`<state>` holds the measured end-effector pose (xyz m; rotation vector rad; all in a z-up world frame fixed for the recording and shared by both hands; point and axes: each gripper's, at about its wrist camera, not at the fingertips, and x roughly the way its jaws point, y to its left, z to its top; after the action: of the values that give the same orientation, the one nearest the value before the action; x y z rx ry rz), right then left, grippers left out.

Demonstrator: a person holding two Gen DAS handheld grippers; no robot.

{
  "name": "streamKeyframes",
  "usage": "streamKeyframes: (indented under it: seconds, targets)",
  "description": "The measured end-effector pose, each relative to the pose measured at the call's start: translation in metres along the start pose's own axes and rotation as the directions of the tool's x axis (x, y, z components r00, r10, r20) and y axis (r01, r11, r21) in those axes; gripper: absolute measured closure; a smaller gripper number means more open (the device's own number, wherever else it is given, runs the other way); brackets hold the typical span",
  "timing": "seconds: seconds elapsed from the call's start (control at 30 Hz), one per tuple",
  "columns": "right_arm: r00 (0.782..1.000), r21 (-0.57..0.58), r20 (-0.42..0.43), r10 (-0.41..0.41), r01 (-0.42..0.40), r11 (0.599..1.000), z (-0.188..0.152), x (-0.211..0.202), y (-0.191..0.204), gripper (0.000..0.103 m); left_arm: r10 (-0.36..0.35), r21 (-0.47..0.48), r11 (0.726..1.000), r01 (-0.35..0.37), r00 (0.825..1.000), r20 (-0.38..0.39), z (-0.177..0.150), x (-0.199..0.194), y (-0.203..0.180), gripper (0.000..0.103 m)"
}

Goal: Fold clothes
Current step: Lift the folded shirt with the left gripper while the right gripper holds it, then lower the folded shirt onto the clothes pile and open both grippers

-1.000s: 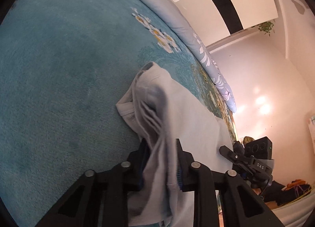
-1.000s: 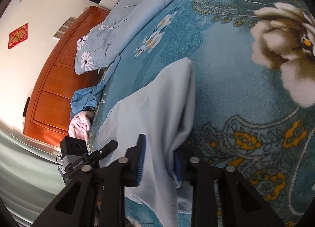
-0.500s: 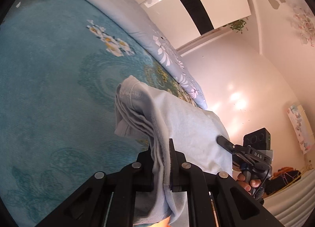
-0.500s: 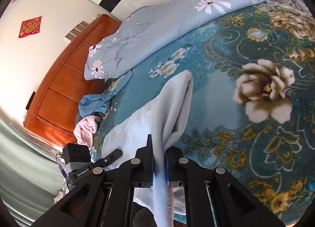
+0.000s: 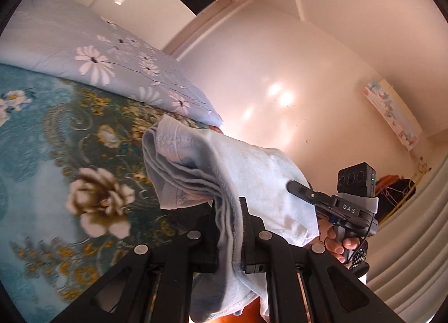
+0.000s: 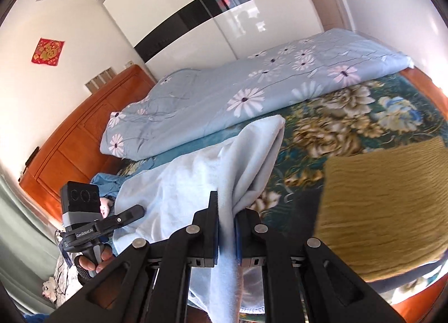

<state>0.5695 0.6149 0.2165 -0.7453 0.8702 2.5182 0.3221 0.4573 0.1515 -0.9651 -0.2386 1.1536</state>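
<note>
A pale blue garment hangs between both grippers, lifted off the floral teal bedspread. My left gripper is shut on one bunched, hemmed edge of it. My right gripper is shut on the other edge, where the cloth drapes in folds over its jaws. Each gripper shows in the other's view: the right one at the right, the left one at the lower left. The garment's lower part is hidden below the fingers.
A folded pale blue daisy quilt lies along the far side of the bed. A mustard-yellow folded cloth lies on the bedspread at the right. A wooden headboard and a blue crumpled garment are at the left.
Both grippers closed on the garment's edges and lifted it off the bed. The views tilted up toward the walls and wardrobe; the yellow cloth came into the right view.
</note>
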Motion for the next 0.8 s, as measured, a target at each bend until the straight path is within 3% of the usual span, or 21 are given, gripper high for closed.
streamKeyframes:
  seconds: [0.2, 0.4, 0.5, 0.67, 0.8]
  targets:
    - [0.991, 0.040, 0.015, -0.134, 0.133, 0.990, 0.031, -0.050, -0.082, 0.094, -0.026, 0.087, 0.996, 0.035, 0.994, -0.109, 0.009, 0.101, -0.057, 0.092]
    - [0.977, 0.122, -0.005, -0.211, 0.210, 0.970, 0.041, -0.067, -0.162, 0.094, -0.031, 0.156, 0.986, 0.057, 0.986, -0.163, -0.003, 0.172, -0.083, 0.092]
    - [0.975, 0.152, -0.020, -0.221, 0.221, 0.963, 0.029, -0.060, -0.198, 0.094, 0.018, 0.180, 0.983, 0.020, 0.978, -0.208, -0.013, 0.199, -0.068, 0.092]
    - [0.966, 0.270, -0.103, -0.237, 0.256, 0.928, -0.011, -0.036, -0.255, 0.093, 0.059, 0.147, 0.989, -0.008, 0.938, -0.341, -0.048, 0.229, -0.027, 0.088]
    - [0.983, 0.336, -0.040, -0.180, 0.183, 0.924, -0.022, -0.043, -0.269, 0.092, 0.042, 0.133, 0.991, 0.003, 0.942, -0.334, -0.053, 0.222, -0.024, 0.087]
